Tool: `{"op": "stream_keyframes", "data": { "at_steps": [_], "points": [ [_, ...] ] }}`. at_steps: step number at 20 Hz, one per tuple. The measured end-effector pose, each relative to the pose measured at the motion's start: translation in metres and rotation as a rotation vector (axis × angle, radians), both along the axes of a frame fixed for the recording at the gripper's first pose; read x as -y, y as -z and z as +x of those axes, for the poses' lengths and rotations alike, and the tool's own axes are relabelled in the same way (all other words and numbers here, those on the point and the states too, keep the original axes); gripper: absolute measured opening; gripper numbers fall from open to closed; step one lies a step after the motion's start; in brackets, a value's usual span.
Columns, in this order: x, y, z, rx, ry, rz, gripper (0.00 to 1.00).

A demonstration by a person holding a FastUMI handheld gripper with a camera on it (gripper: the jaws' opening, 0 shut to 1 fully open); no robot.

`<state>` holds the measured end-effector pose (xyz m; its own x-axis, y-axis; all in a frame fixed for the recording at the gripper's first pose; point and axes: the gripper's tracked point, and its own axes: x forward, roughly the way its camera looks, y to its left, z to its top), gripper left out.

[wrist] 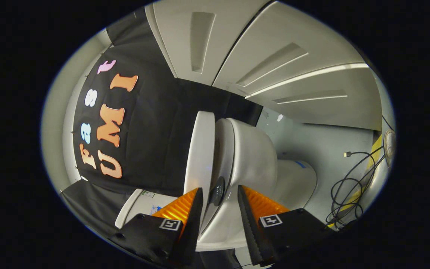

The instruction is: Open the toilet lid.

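- Evidently the toilet lid (200, 149), mid-frame and edge-on, stands raised off the bowl (252, 157); it looks like stiff, smooth, light plastic, likely slippery, best taken at its thin free rim.
- Fingers (219, 200) are apart, straddling the lid's near edge (contact unclear).
- A dark round tag (217, 191) between them is unreadable.
- Cables (349, 186) lie on the floor at lower right.

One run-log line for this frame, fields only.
gripper: open, rolled sideways | toilet lid: raised off bowl, edge near one finger | cables: on floor beyond
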<state>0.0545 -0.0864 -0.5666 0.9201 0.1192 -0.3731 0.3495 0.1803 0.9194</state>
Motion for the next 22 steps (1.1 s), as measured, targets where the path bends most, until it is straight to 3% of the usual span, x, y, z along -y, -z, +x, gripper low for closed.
{"op": "stream_keyframes", "data": {
  "at_steps": [7,8,12,22],
  "points": [
    [0.002,0.003,0.018,0.029,0.01,0.048,0.31],
    [0.002,0.003,0.02,0.028,0.009,0.041,0.19],
    [0.003,0.001,0.014,0.042,0.024,0.109,0.08],
    [-0.005,-0.012,0.019,-0.024,0.108,0.116,0.08]
  ]
}}
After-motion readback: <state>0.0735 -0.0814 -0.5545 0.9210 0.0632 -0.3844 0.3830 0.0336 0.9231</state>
